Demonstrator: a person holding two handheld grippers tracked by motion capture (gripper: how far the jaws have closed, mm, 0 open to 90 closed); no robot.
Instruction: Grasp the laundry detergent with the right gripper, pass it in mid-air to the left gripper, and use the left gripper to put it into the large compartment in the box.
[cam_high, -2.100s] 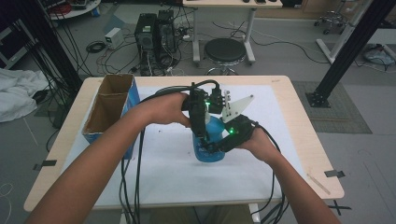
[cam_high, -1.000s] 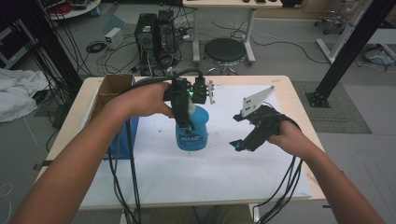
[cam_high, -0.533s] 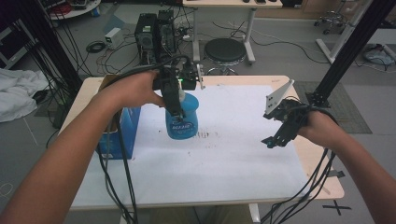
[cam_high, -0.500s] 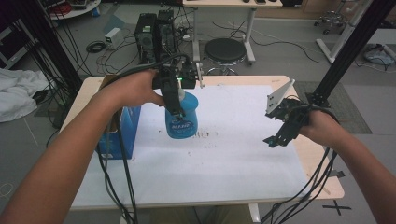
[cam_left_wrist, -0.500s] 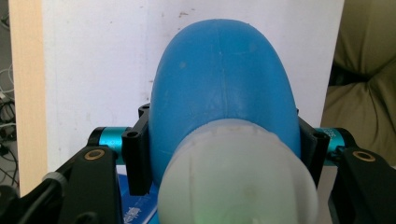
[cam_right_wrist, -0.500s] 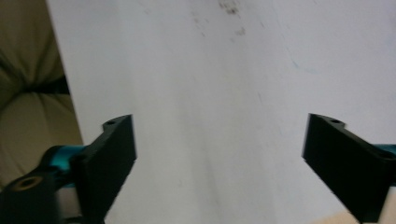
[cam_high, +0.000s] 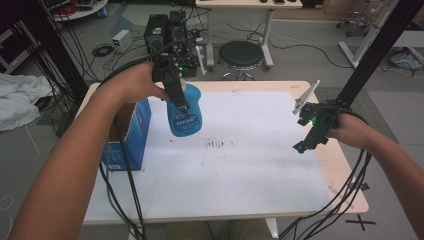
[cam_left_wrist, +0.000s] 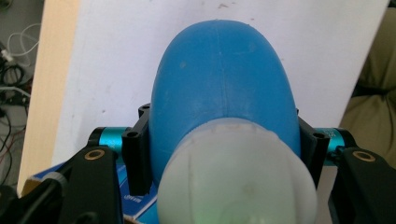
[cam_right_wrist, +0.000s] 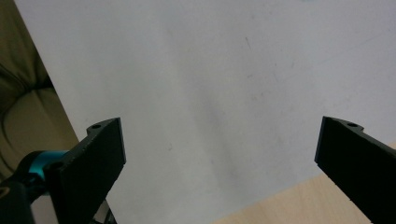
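High view: left tongs clamp blue bottle nr box; right tongs spread, table's edge.

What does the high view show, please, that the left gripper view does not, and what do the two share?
High view alone: the right gripper with jaws apart and nothing between them, above the table's right side; the open blue cardboard box at the table's left edge; the blue bottle's printed label.

Left gripper view alone: the bottle's rounded white cap close up, and the two black jaws pressing the bottle's sides just below it.

Both: the blue plastic bottle held off the table in the left gripper, and the white sheet covering the wooden table.
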